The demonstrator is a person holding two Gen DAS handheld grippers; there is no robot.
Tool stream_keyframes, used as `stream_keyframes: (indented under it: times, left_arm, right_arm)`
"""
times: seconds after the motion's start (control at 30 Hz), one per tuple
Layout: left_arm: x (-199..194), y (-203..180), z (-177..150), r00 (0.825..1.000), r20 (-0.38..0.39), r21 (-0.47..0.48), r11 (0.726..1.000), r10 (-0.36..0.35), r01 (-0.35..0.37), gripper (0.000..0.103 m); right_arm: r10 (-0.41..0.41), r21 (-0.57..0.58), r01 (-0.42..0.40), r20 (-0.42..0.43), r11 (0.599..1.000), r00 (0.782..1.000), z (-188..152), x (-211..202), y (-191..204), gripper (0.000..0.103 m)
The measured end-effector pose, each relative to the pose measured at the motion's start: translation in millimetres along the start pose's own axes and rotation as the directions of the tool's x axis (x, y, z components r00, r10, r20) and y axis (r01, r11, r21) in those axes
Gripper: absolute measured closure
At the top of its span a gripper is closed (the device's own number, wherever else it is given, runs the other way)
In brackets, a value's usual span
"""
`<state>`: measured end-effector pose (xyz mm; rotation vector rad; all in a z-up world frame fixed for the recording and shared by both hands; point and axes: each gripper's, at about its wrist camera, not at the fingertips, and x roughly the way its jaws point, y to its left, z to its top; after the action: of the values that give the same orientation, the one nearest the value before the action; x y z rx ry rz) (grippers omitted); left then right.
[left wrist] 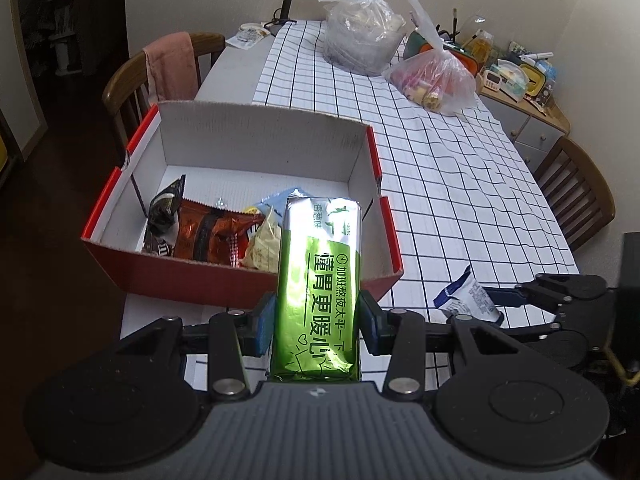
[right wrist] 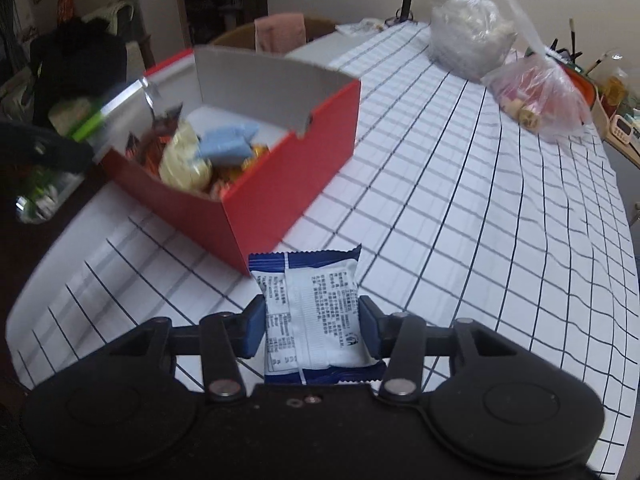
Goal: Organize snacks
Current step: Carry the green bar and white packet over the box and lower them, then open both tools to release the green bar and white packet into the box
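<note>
I see the tabletop (left wrist: 440, 184) under its checked cloth, with the red box (left wrist: 168, 276) standing open near its left edge. Inside the box lie a brown packet (left wrist: 208, 236), a pale yellow packet (right wrist: 186, 162) and a light blue packet (right wrist: 228, 142). Two plastic bags (left wrist: 360, 36) sit far back on the cloth. My left claw (left wrist: 316, 320) is clamped on a green packet (left wrist: 316, 280), which hangs just in front of the box's near wall. My right claw (right wrist: 316, 328) is clamped on a small blue and white packet (right wrist: 316, 316), held above the cloth to the right of the box.
</note>
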<state>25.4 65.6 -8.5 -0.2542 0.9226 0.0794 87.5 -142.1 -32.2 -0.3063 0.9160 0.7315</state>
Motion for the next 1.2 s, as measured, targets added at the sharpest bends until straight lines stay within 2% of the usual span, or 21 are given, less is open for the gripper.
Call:
stream_keyframes:
  times: [0.3,0.57,0.8,0.97,1.2]
  left_arm:
    - [-5,4,14,0.999,0.041,0.013,1.0,-0.005,0.005,0.061]
    - [-7,18,35,0.996,0.075,0.047,0.998,0.041,-0.045,0.061]
    - [2,40,59,0.99,0.094,0.062,0.992,0.104,-0.11,0.061]
    - [24,56,67,0.99,0.047,0.057,0.989,0.133,-0.135,0.061]
    - [55,76,62,0.986,-0.011,0.041,0.985,0.167,-0.167,0.061]
  right_arm:
    - [0.003,0.062,-0.009,0.096,0.998,0.995,39,-31,15,0.056]
    - [0.006,0.074,-0.016,0.139,0.997,0.99,76,-22,36,0.056]
    - [0.001,0.065,-0.007,0.103,0.998,0.995,97,16,52,0.056]
    - [-0.001,0.081,-0.003,0.051,0.997,0.999,106,51,60,0.056]
    - [-0.03,0.041,0.03,0.005,0.999,1.0,114,90,75,0.056]
